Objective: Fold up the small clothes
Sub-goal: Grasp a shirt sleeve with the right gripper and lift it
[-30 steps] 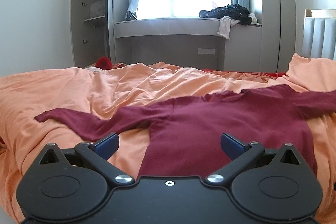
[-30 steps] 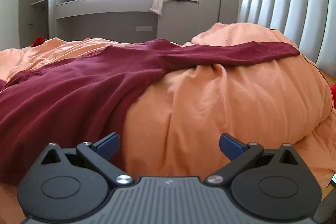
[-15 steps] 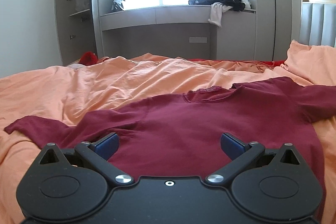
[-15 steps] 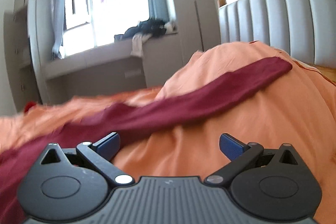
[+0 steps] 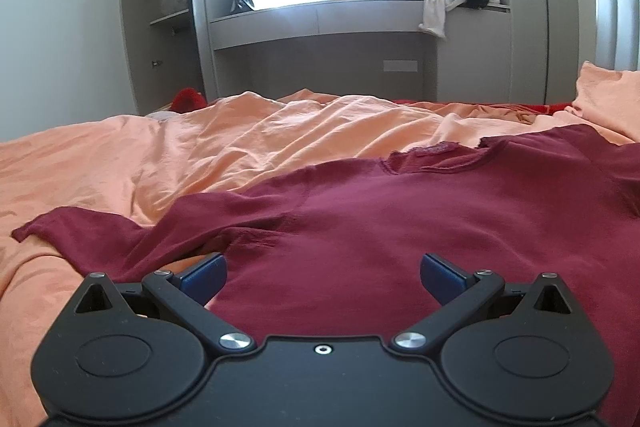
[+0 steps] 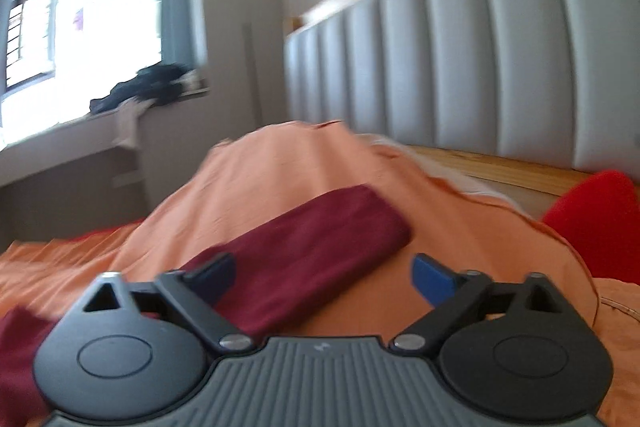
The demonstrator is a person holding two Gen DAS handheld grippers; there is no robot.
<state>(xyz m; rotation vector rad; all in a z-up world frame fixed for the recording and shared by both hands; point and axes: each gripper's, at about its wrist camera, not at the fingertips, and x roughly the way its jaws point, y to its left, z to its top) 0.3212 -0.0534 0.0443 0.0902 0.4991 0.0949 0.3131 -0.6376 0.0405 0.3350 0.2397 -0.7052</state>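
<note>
My right gripper [image 6: 322, 277] is narrowing its jaws with nothing pinched yet, having swung across the bed so that the cuff of the maroon shirt's right sleeve [image 6: 320, 247], a moment ago far ahead on the orange duvet [image 6: 280, 163], is now lying just in front of and between them. My left gripper [image 5: 322, 277] is holding its jaws spread and empty, having crept forward so the maroon shirt [image 5: 400, 227] is now spreading directly ahead, left sleeve [image 5: 80, 231] trailing off to the left. I am judging the first sleeve fold is about to start.
</note>
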